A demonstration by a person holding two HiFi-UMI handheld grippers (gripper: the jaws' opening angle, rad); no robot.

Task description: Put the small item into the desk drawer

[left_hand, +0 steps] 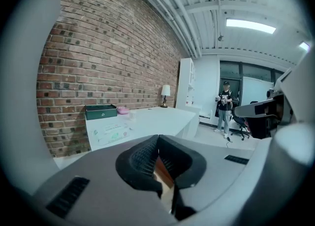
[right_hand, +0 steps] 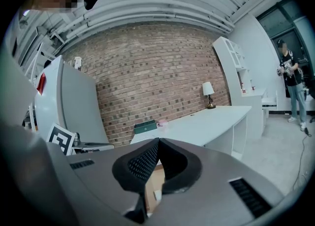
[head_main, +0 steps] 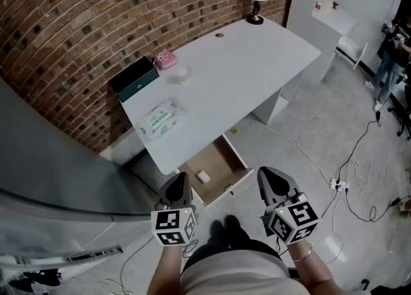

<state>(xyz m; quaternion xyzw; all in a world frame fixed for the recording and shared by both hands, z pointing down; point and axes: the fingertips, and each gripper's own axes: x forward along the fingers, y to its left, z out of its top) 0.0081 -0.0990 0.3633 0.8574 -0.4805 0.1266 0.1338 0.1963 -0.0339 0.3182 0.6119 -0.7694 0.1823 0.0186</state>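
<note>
Head view. The desk drawer (head_main: 239, 157) stands pulled out below the front edge of the white desk (head_main: 244, 69), its rear part hidden under the desktop. The small item (head_main: 203, 176) lies on the drawer floor, near the front; it reads only as a pale block, too small to tell its long axis or heading. The left gripper (head_main: 176, 179) and right gripper (head_main: 270, 175) hang just short of the drawer, each with jaws together and nothing between them.

White desk (head_main: 257, 62), red-brown brick wall (head_main: 96, 11), pink case (head_main: 164, 60), dark green box (head_main: 133, 79)
</note>
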